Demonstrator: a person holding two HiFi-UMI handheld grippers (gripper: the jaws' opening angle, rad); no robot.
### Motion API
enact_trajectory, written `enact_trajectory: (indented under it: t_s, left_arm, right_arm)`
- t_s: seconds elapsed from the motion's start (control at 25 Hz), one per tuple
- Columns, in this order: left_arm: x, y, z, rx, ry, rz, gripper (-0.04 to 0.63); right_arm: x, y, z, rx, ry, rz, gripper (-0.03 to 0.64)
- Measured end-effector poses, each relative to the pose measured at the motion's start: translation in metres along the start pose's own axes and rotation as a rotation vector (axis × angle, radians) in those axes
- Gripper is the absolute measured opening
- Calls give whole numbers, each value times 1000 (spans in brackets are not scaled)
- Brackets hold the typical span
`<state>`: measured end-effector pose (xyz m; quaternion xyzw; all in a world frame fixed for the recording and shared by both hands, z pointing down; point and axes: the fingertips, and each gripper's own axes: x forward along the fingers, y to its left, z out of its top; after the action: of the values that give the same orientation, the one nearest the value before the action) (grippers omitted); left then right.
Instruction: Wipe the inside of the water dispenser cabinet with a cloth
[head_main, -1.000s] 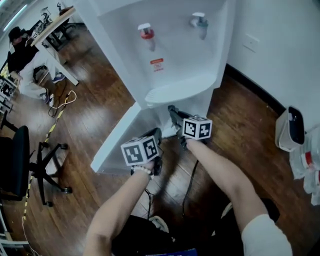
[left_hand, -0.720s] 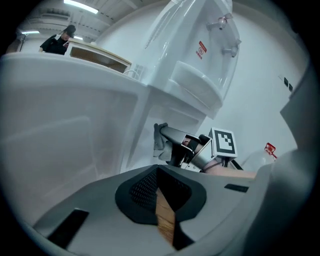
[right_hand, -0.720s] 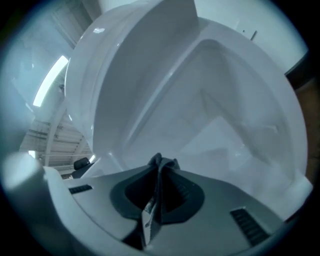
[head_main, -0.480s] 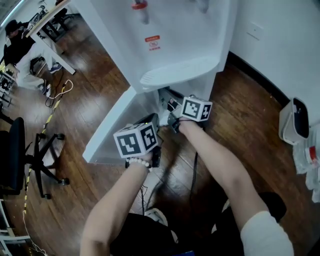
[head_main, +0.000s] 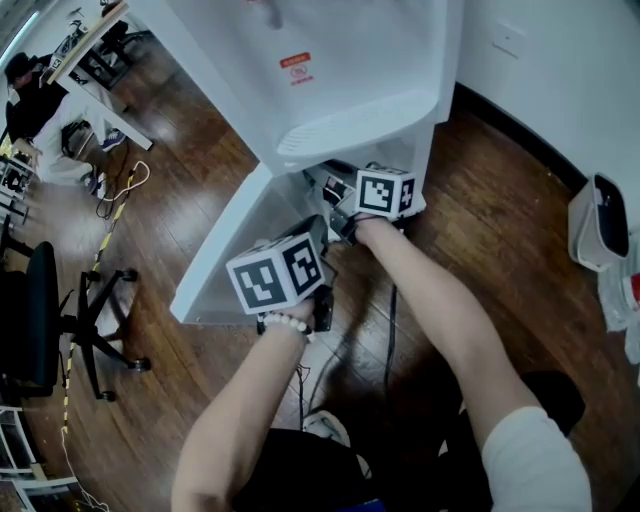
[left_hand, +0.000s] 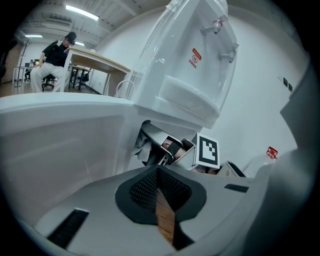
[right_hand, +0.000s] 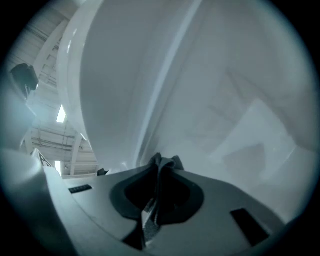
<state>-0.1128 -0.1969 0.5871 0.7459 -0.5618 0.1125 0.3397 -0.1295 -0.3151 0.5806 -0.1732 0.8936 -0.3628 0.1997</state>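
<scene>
Inside the white cabinet (right_hand: 225, 75), right gripper (right_hand: 158, 176) pinches a cloth (right_hand: 167, 162).

No wording is legible. The water dispenser (head_main: 380, 50) carries a red-and-white warning sticker (head_main: 294, 66), its print too small to read. The left cube (head_main: 275, 275) and right cube (head_main: 385, 192) show only black-and-white square markers.

Under you, the floor (head_main: 180, 210) is dark, glossy wood planking. On your right a white wall (head_main: 575, 90) meets it at a black baseboard (head_main: 520, 140) and carries a pale plate (head_main: 508, 38), possibly a socket. Off to your left stand a black office chair (head_main: 35, 320) and a white table (head_main: 88, 42). Strip lights (left_hand: 80, 11) glow overhead.
</scene>
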Motion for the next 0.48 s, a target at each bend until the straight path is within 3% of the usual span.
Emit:
enact_trajectory:
  t_s: [0.48]
  left_arm:
    - [11, 14, -4, 32, 17, 22, -3]
  right_arm:
    - [-24, -78, -73, -13, 67, -194, 37]
